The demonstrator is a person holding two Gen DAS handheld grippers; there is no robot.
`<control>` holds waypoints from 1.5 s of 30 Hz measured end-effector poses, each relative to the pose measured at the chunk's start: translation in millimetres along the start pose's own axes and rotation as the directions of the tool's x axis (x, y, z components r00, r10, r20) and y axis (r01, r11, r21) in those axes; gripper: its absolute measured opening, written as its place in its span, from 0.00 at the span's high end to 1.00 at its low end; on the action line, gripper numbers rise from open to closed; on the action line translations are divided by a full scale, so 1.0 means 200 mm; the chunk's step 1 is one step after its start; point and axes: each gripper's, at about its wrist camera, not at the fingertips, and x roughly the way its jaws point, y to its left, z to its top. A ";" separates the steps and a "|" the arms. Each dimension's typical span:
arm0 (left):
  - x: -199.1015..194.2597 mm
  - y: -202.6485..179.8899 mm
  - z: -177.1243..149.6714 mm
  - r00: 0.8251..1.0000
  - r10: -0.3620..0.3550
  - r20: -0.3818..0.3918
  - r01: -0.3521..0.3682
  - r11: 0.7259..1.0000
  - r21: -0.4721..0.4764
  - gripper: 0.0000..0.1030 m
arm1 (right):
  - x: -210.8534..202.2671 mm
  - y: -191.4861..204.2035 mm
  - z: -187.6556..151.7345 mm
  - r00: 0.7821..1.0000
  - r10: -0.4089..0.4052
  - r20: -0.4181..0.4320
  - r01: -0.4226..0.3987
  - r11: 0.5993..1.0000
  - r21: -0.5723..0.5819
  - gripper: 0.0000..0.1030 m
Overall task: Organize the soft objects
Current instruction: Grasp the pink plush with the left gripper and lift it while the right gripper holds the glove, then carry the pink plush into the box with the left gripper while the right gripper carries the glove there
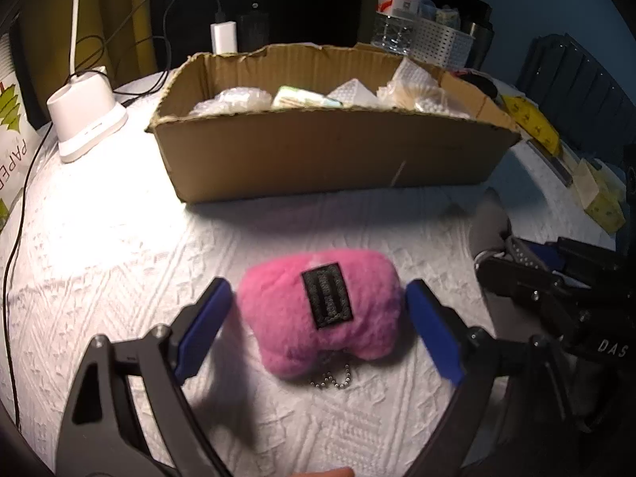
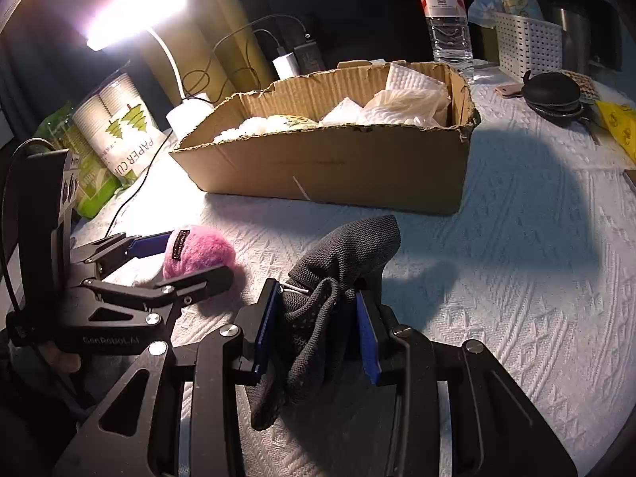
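A pink plush toy (image 1: 318, 310) with a black patch and a bead chain lies on the white textured cloth. My left gripper (image 1: 318, 294) is open, one blue pad on each side of the plush, not squeezing it. In the right wrist view the plush (image 2: 198, 252) sits between the left gripper's fingers (image 2: 190, 278). My right gripper (image 2: 318, 298) is shut on a dark grey knitted glove (image 2: 342, 258), held just above the cloth. An open cardboard box (image 1: 326, 151) with several white soft items stands behind; it also shows in the right wrist view (image 2: 338, 167).
A white lamp base (image 1: 85, 119) and cables stand left of the box. A water bottle (image 2: 445, 12), a white perforated basket (image 2: 528, 43) and a black round case (image 2: 552, 93) sit at the back right. Paper cup packaging (image 2: 119, 127) stands at the left.
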 end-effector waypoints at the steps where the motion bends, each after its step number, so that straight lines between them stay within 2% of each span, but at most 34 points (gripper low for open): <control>1: 0.00 0.00 0.00 1.000 0.004 -0.001 -0.004 1.000 0.005 0.13 | 0.00 0.00 0.00 1.000 0.004 0.001 -0.004 1.000 0.000 0.62; 2: 0.00 -0.01 0.00 1.000 0.006 -0.001 -0.006 1.000 0.009 0.13 | 0.00 0.00 0.00 1.000 0.008 0.002 -0.008 1.000 0.000 0.62; 3: 0.00 -0.01 0.00 1.000 0.003 0.002 -0.003 1.000 0.013 0.17 | 0.00 0.00 0.00 1.000 0.011 0.003 -0.011 1.000 0.001 0.62; 4: 0.00 -0.01 0.00 1.000 0.010 0.012 -0.010 1.000 0.015 0.31 | -0.01 0.00 0.00 1.000 0.012 0.005 -0.012 1.000 0.002 0.62; 5: -0.01 -0.01 0.00 1.000 0.011 0.015 -0.011 1.000 0.012 0.34 | -0.01 0.00 0.00 1.000 0.014 0.006 -0.014 1.000 0.003 0.62; 19: -0.14 -0.02 -0.01 0.997 -0.044 0.061 0.044 0.999 0.012 0.36 | -0.08 -0.02 -0.01 0.999 -0.045 0.031 0.045 0.999 0.000 0.62; 31: -0.29 -0.02 0.07 0.991 -0.022 0.131 0.021 1.000 0.007 0.36 | -0.20 0.02 0.07 0.995 -0.051 0.081 0.054 0.998 -0.035 0.62; 37: -0.38 -0.03 0.15 0.981 0.007 0.193 -0.010 1.000 0.017 0.36 | -0.26 0.03 0.15 0.992 -0.028 0.126 0.036 0.997 -0.062 0.62; 45: -0.46 -0.03 0.24 0.963 0.003 0.270 -0.009 1.000 0.021 0.36 | -0.31 0.05 0.27 0.987 -0.024 0.158 0.041 0.993 -0.108 0.62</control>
